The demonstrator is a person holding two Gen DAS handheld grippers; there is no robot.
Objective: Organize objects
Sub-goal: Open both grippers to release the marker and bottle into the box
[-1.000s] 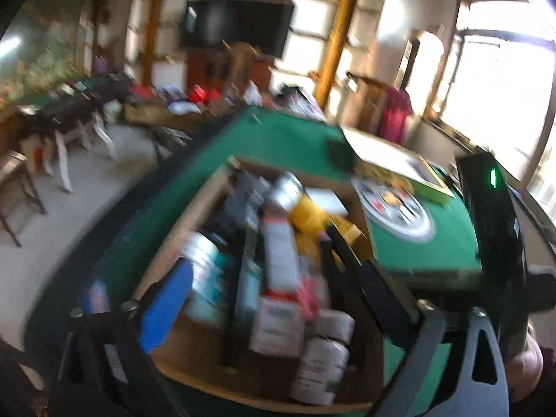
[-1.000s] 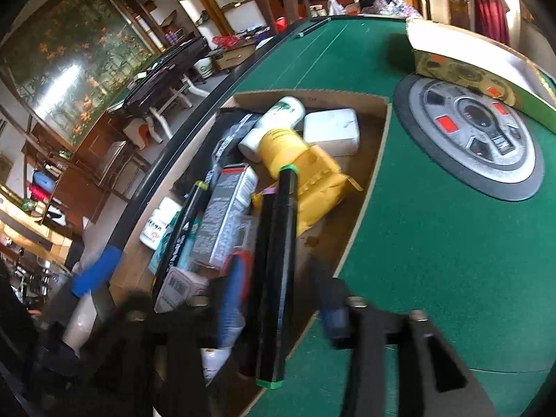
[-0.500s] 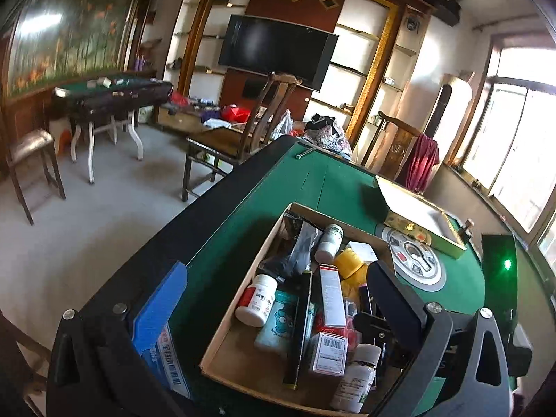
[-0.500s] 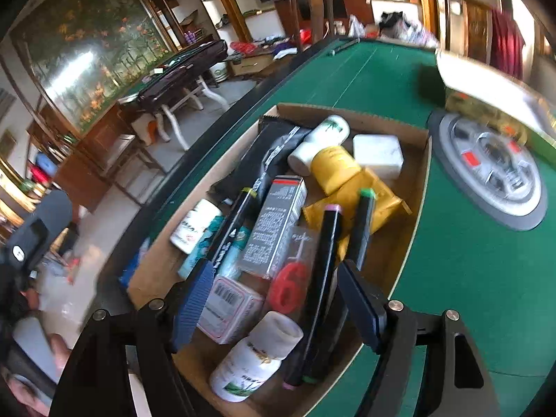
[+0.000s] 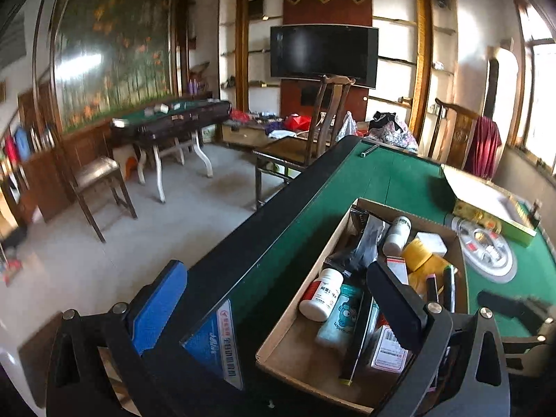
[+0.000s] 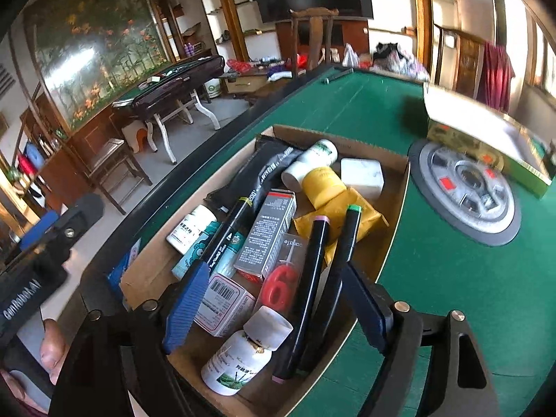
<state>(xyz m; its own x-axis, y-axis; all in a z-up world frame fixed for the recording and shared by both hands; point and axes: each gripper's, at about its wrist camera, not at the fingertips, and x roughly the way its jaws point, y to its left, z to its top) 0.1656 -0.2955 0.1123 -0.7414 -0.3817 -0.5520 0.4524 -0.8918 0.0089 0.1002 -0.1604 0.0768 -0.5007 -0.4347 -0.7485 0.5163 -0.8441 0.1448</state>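
On the green felt table (image 6: 434, 278), the cardboard box (image 6: 396, 215) is sitting packed with pill bottles, marker pens (image 6: 309, 285), cartons and a yellow pouch (image 6: 351, 208), and nothing is lying loose beside it (sorting is judged largely complete). Right gripper (image 6: 274, 305) is hovering over the box with jaws opening and nothing between the pads; left gripper (image 5: 278, 309) is standing wide open and empty at the box's near-left edge.

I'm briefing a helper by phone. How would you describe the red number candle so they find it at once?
On the green table stands an open cardboard box crammed with bottles and markers. Look near its close end, beside the pink-capped black marker. The candle is the only bright red thing: a figure 6 in clear packaging.
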